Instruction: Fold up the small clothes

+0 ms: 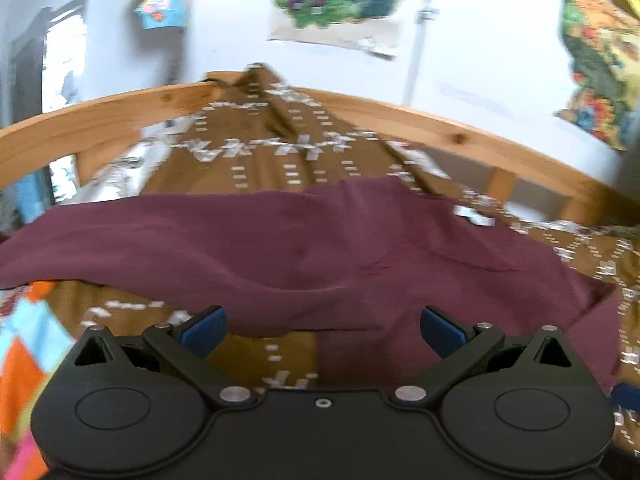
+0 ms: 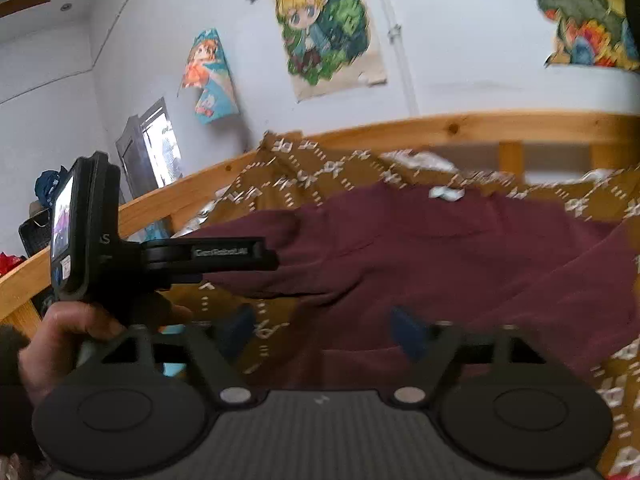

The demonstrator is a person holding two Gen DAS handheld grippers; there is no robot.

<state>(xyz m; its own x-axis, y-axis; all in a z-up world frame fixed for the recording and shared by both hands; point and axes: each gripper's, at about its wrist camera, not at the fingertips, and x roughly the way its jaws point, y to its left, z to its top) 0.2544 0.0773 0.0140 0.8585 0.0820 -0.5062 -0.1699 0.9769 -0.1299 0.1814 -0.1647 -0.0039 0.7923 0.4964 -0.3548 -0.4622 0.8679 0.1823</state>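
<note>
While a maroon garment (image 1: 304, 248) lies spread across the middle of the bed, the brown blanket (image 1: 260, 168) under it, printed with white marks, covers the mattress and rises in a fold against the far rail. That wooden bed rail (image 1: 100, 116) runs along the far edge of the bed, with upright posts below it. The wall (image 1: 480, 60) behind is pale and carries 4 bright cartoon posters (image 2: 328, 28); a dark-framed window (image 2: 156, 148) sits at the left. A patchwork cloth (image 1: 24, 344) in orange and light blue shows at the near left corner of the bed.

The left gripper (image 1: 320, 330) hovers at the garment's near edge, its blue fingertips (image 1: 204, 330) spread wide with nothing between them. The right gripper (image 2: 324, 334) stands wide open too, blurred, gripping nothing, above the garment's near edge. In the right wrist view a hand (image 2: 68, 340) holds the left gripper's handle
</note>
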